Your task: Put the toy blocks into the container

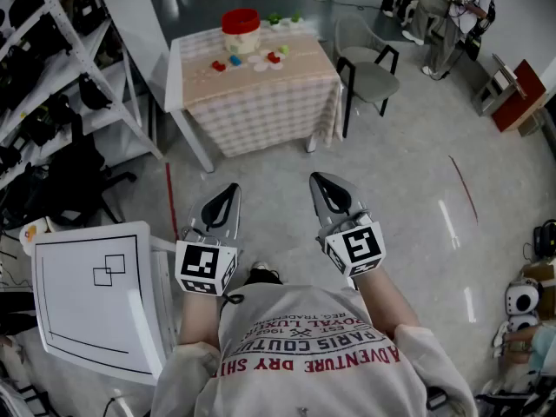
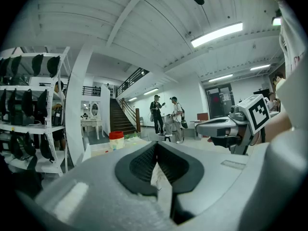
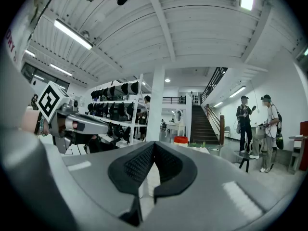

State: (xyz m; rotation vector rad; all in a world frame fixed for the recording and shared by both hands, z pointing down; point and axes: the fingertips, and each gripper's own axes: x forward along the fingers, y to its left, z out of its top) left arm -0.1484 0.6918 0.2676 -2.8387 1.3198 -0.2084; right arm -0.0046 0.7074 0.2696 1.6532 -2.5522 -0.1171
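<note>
**Both grippers closed, well short of the worktop**

The left gripper (image 1: 228, 193) and the right gripper (image 1: 324, 184) are held side by side in front of the person, roughly level. Each has its jaws together, with nothing between them. The worktop (image 1: 261, 94), under a checked cloth, stands well apart from them across the bare floor (image 1: 408, 189).

The head view shows the toy blocks (image 1: 234, 60) scattered loose on the cloth in red, blue and green. The red-lidded container (image 1: 241, 31) is just behind them, near the far edge. A few pale round pieces lie among the blocks, possibly discs.

Each gripper view shows the container only as a small red-topped tub, and the blocks are too small to make out. Those views add a staircase (image 2: 119, 119) and two people (image 2: 166, 117) standing beyond. A chair (image 1: 369, 69) sits beside the worktop and a shelf rack (image 1: 52, 85) is at the left.
</note>
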